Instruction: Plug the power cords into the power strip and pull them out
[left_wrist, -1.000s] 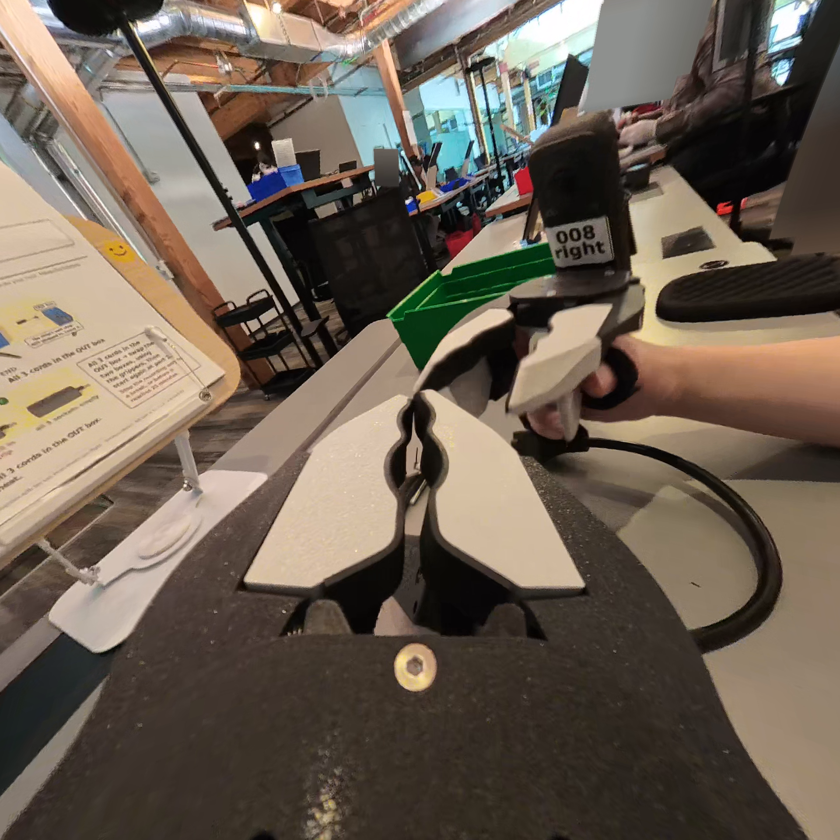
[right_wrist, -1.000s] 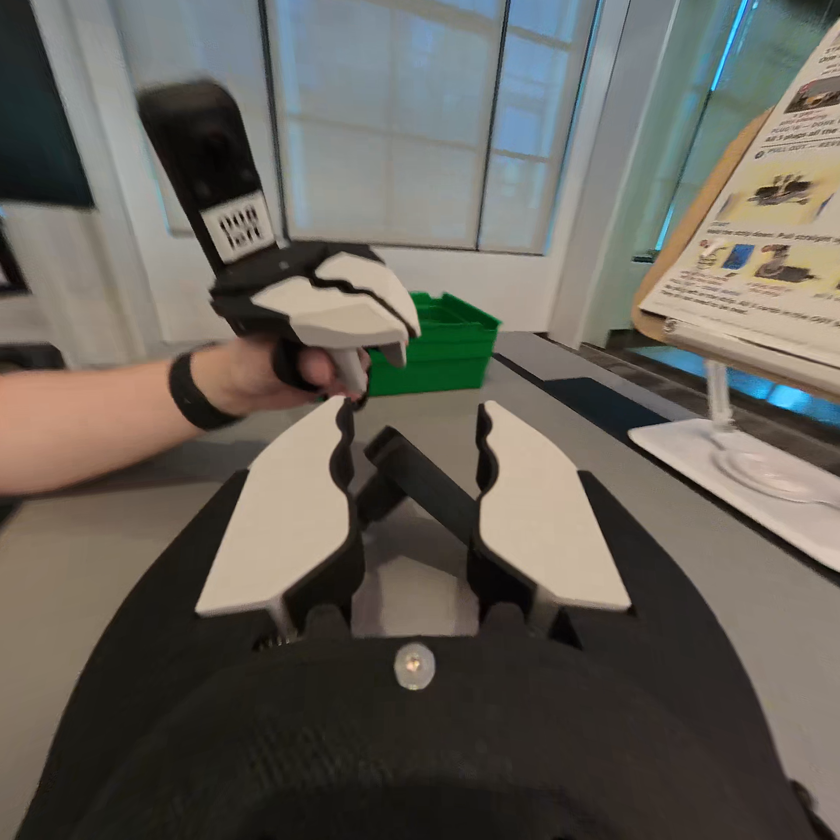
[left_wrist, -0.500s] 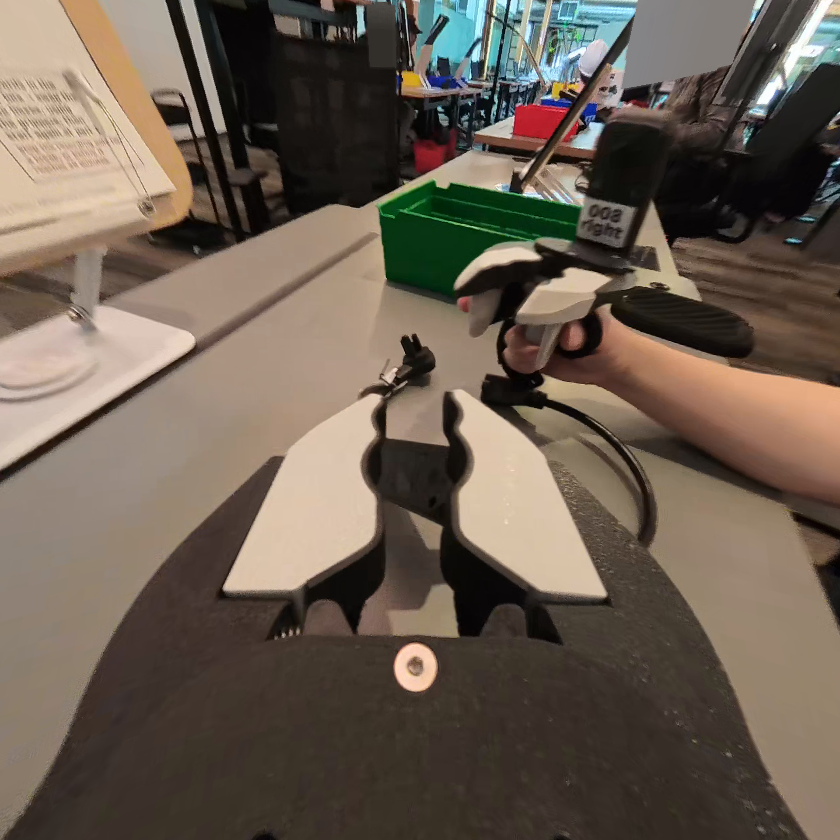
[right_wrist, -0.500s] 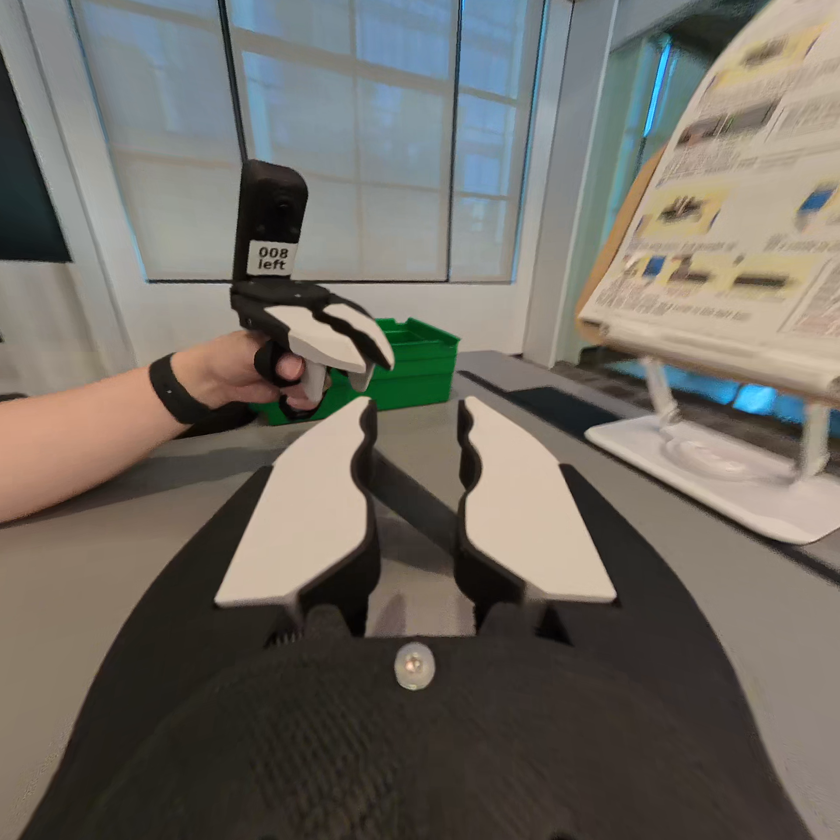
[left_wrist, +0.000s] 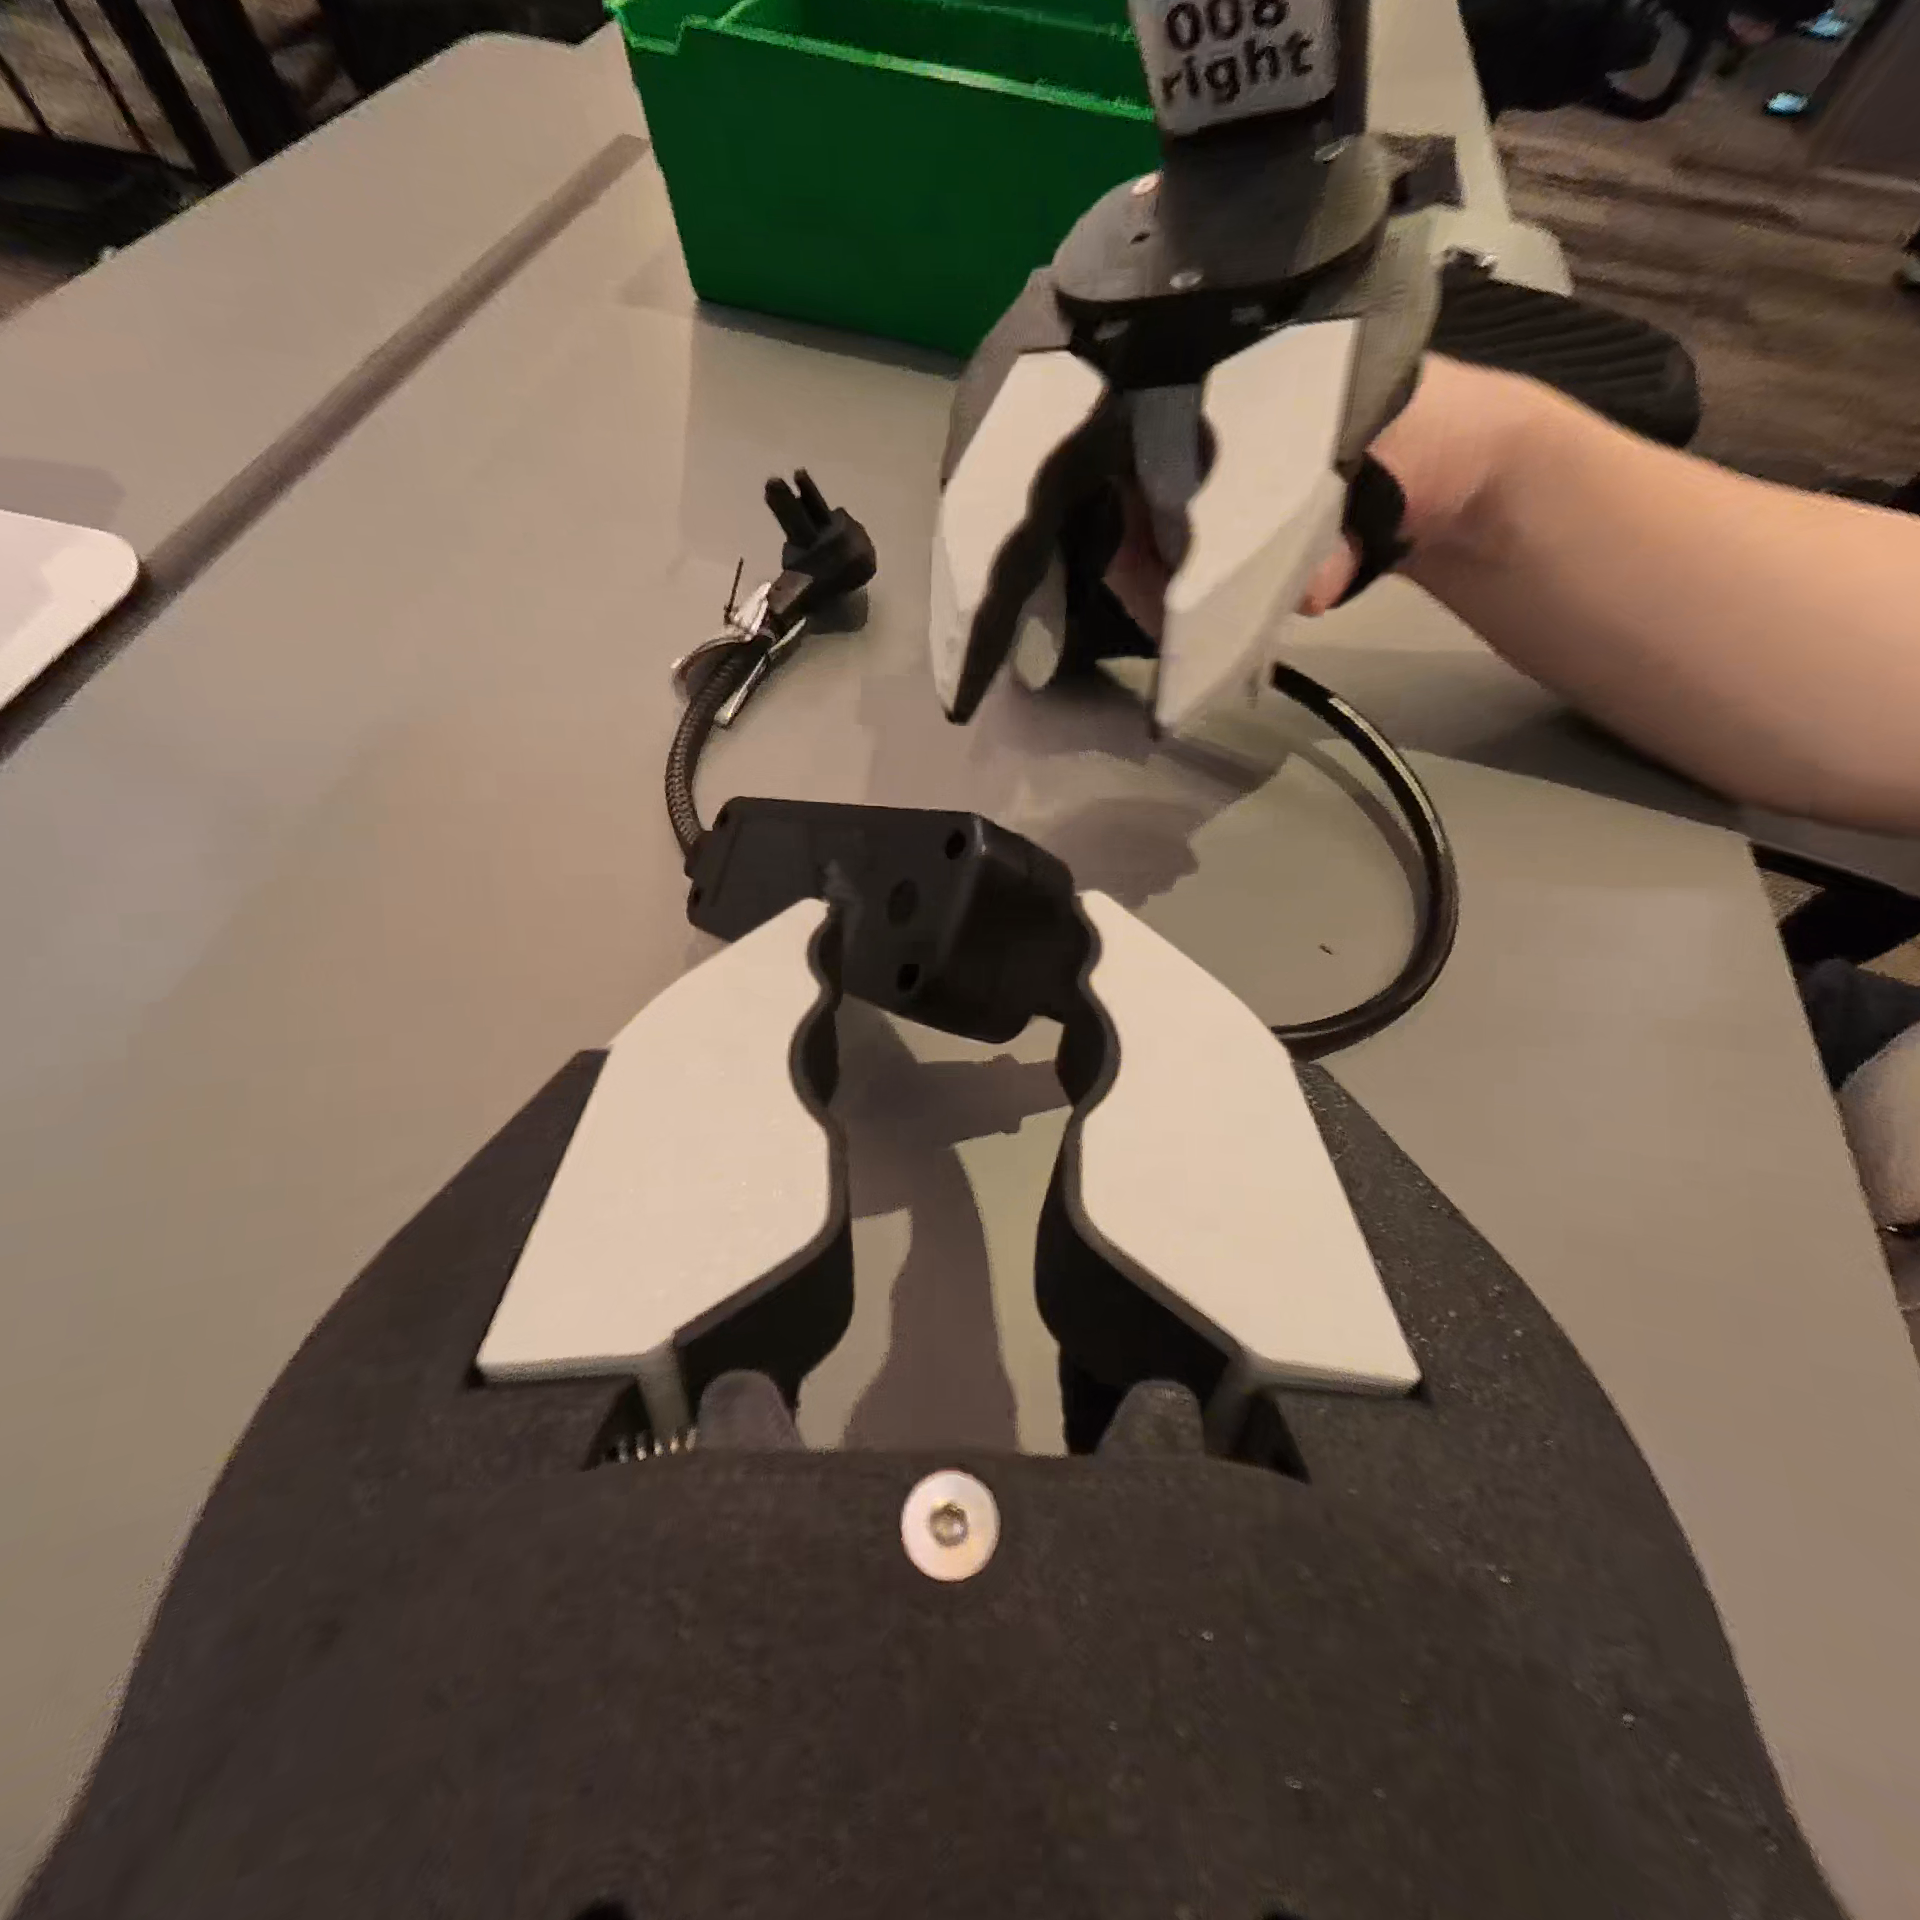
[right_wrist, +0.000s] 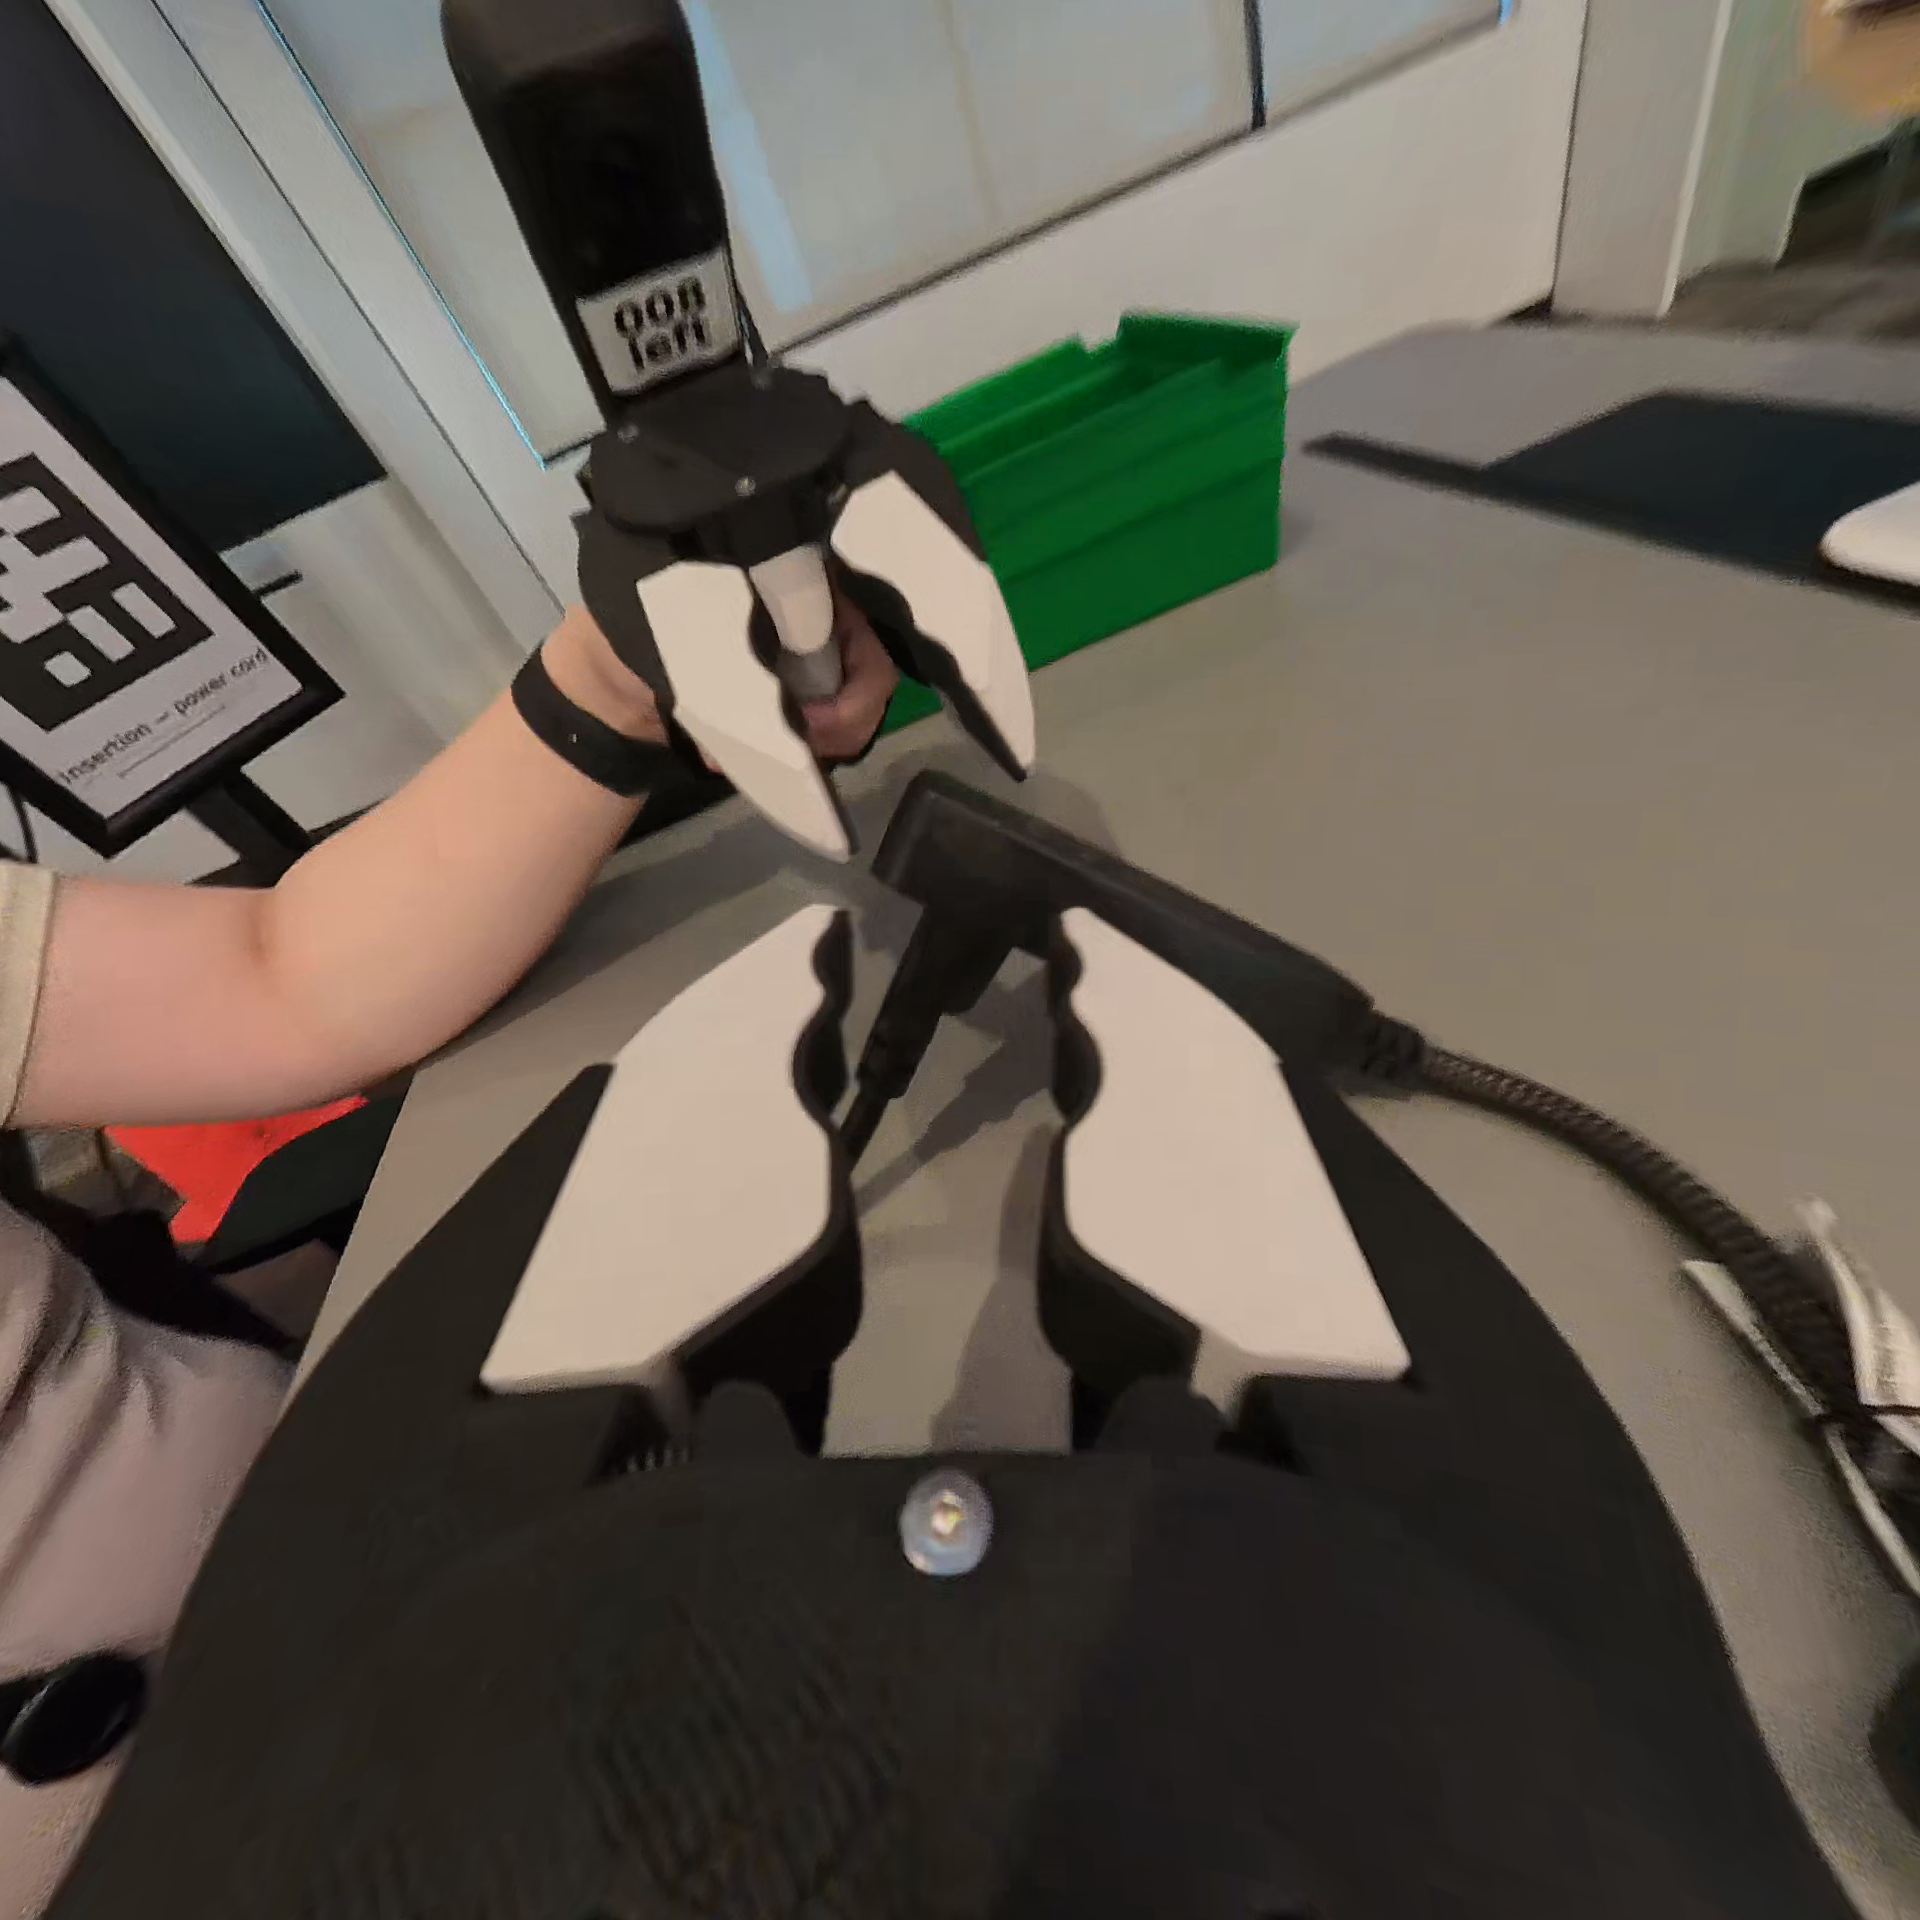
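Note:
A black power strip (left_wrist: 883, 904) lies on the grey table (left_wrist: 364, 727). Its braided cable (left_wrist: 681, 758) runs to a loose plug (left_wrist: 816, 540). My left gripper (left_wrist: 951, 920) is open, its fingertips on either side of the strip's near end. It also shows in the right wrist view (right_wrist: 930, 805), poised over the strip (right_wrist: 1143, 914). My right gripper (right_wrist: 951, 925) is open around a black cord plug (right_wrist: 930, 987) that meets the strip's side. In the left wrist view my right gripper (left_wrist: 1060, 712) hovers just beyond the strip. The thick black cord (left_wrist: 1429, 883) loops to the right.
A green bin (left_wrist: 883, 177) stands at the back of the table, also in the right wrist view (right_wrist: 1122, 499). A white stand base (left_wrist: 42, 592) sits at the far left. A framed sign (right_wrist: 114, 634) stands off the table. The table's edge (left_wrist: 1787, 987) is close on the right. The grippers' ends are close to 5 centimeters from one another. The loose plug (left_wrist: 816, 540) is about 15 centimeters from my right fingertips.
Both cameras have tipped down toward the table. Both grippers have opened wider and come together over the power strip, the left around its end, the right around the cord plug.

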